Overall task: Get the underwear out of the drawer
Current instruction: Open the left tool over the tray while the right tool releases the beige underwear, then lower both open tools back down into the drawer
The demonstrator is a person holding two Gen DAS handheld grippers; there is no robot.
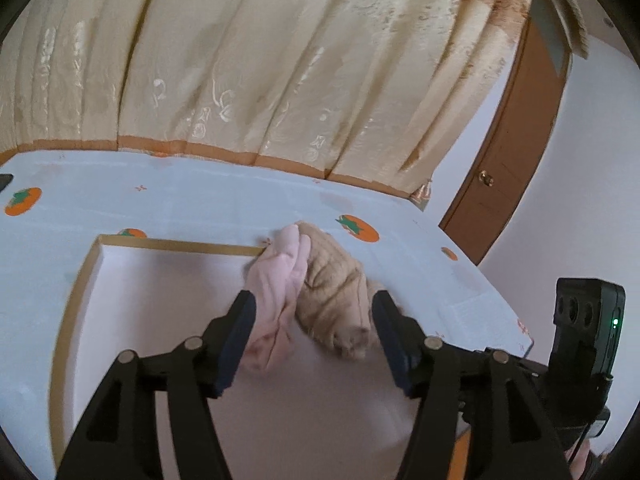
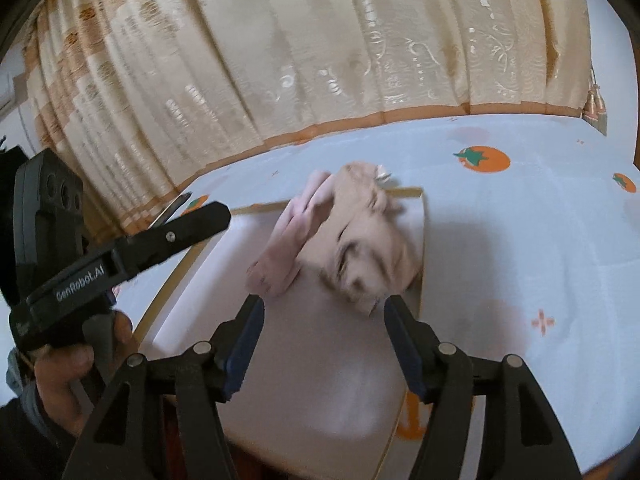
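Two bunched garments, a pale pink underwear piece and a tan ribbed one, lie in the far right corner of the shallow white tray-like drawer on the persimmon-print tablecloth. The left gripper and right gripper both stand with fingers apart, gripping nothing. Best to drop each over one garment, pinch a thick fold, and lift clear of the rim.
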